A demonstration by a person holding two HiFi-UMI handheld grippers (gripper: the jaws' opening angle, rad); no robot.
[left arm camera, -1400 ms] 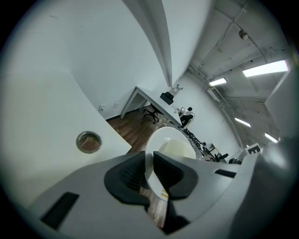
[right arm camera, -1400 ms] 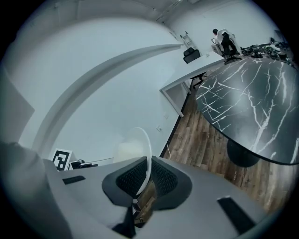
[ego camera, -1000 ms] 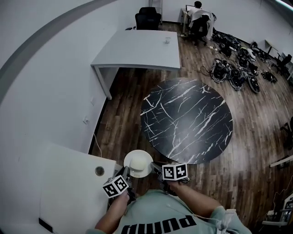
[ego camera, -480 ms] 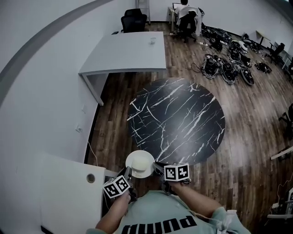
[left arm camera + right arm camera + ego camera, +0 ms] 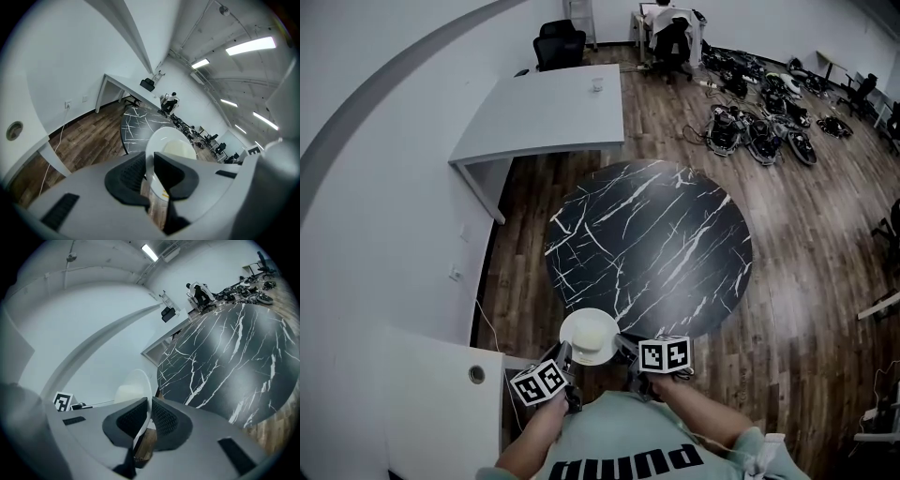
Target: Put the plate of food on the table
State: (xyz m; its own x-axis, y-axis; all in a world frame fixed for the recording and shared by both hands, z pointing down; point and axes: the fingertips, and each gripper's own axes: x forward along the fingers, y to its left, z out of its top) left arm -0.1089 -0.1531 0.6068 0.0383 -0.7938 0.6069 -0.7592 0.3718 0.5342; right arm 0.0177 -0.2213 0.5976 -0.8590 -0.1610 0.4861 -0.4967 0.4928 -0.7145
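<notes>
Dark wood-plank floor [image 5: 806, 281], pretty plain white wall [image 5: 375, 187] down the left. White desk [image 5: 544, 112] upper left, black office chair [image 5: 560, 42] behind it, round black marble table [image 5: 649, 248] mid-frame. Strip lights [image 5: 251, 45] glowing on the ceiling.

Shirt [image 5: 630, 427]: large dark lettering, upside down to camera, reads "PUMA". Nothing else legible.

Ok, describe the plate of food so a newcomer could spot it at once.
The round black marble table fills the middle of the wooden floor. At its near edge, the left gripper and right gripper pinch the rim of a small white plate bearing pale food. Unlike the rectangular white desks nearby, it is round.
</notes>
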